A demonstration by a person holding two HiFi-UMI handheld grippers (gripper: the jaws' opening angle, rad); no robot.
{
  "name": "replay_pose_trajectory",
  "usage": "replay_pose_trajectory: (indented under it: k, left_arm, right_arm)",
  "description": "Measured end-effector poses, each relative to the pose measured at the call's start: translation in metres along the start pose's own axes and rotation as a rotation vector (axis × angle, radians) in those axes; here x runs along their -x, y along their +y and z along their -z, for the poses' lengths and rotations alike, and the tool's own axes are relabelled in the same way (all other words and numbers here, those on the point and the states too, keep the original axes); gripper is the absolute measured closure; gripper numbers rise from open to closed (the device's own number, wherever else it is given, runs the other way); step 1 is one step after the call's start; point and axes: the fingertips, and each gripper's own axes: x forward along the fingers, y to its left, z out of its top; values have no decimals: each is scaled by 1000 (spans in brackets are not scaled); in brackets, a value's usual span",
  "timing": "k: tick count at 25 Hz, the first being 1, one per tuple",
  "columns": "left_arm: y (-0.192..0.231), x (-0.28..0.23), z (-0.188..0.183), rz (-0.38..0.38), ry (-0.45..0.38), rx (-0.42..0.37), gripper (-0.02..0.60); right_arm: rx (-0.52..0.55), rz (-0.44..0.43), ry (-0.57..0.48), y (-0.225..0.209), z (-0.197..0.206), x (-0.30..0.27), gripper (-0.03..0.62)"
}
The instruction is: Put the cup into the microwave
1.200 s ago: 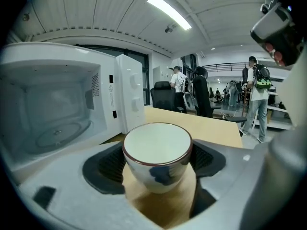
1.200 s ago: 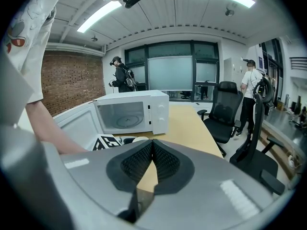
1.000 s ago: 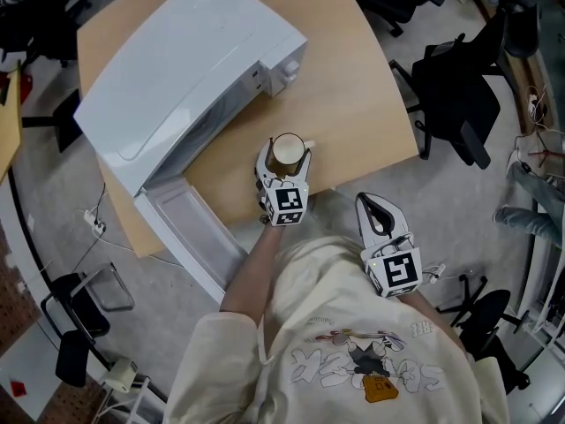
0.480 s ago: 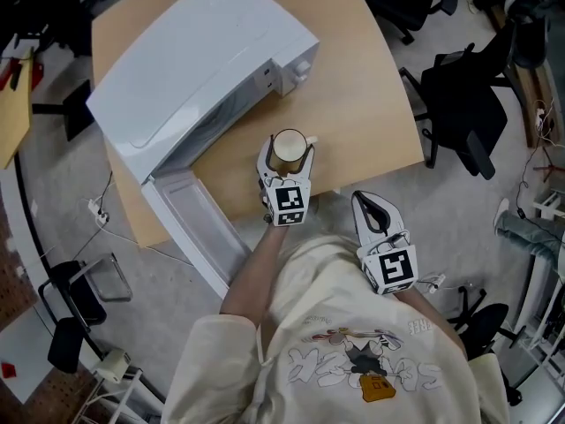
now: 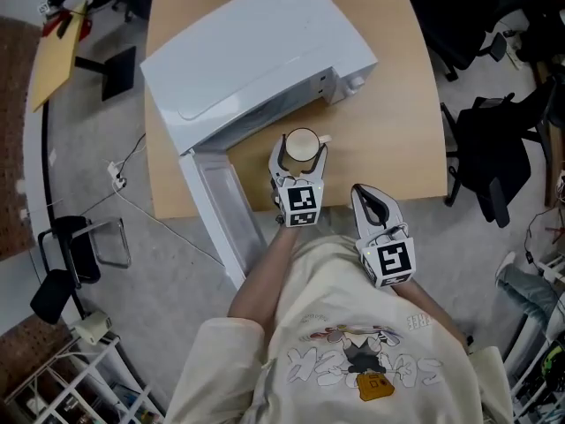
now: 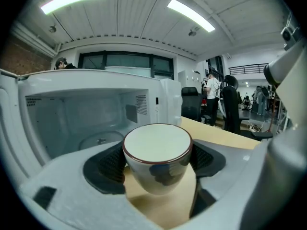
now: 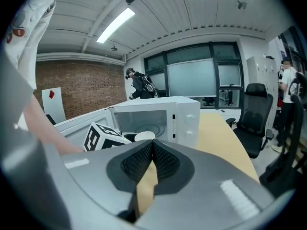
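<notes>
A white cup with a dark rim (image 5: 302, 143) is held between the pads of my left gripper (image 5: 301, 155), clear of the wooden table (image 5: 397, 131). In the left gripper view the cup (image 6: 157, 150) hangs between both pads (image 6: 108, 164), straight in front of the open white microwave (image 6: 81, 123). The microwave (image 5: 256, 51) stands at the table's back with its door (image 5: 221, 206) swung out to the left. My right gripper (image 5: 372, 203) is shut and empty near the table's front edge; its own view shows the pads pressed together (image 7: 152, 159), with the cup (image 7: 144, 136) beyond.
A glass turntable (image 6: 98, 140) lies inside the microwave cavity. Black office chairs (image 5: 494, 148) stand right of the table. Cables run across the floor on the left (image 5: 124, 184). People stand far off in the room (image 6: 211, 87).
My left gripper has lifted the cup and carried it closer to the microwave's opening. The right gripper has shifted a little, still shut. The head view has swung as well.
</notes>
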Motion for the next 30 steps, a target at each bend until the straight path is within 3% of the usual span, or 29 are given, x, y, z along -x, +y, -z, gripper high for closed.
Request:
replay_pose_trajectory:
  k: [13,25,30]
  left_arm:
    - [100,-16,-20,-259,-27,115,190]
    - [160,-52,-20,-304,-8,153,190]
    - [169,-65,-23,-307,-40,112,189]
  right_arm:
    - [42,-187,34,24,-10,-71,586]
    - [38,-206,58,36,-26,-110,586]
    - [41,-196,66,35,-27,-116,586]
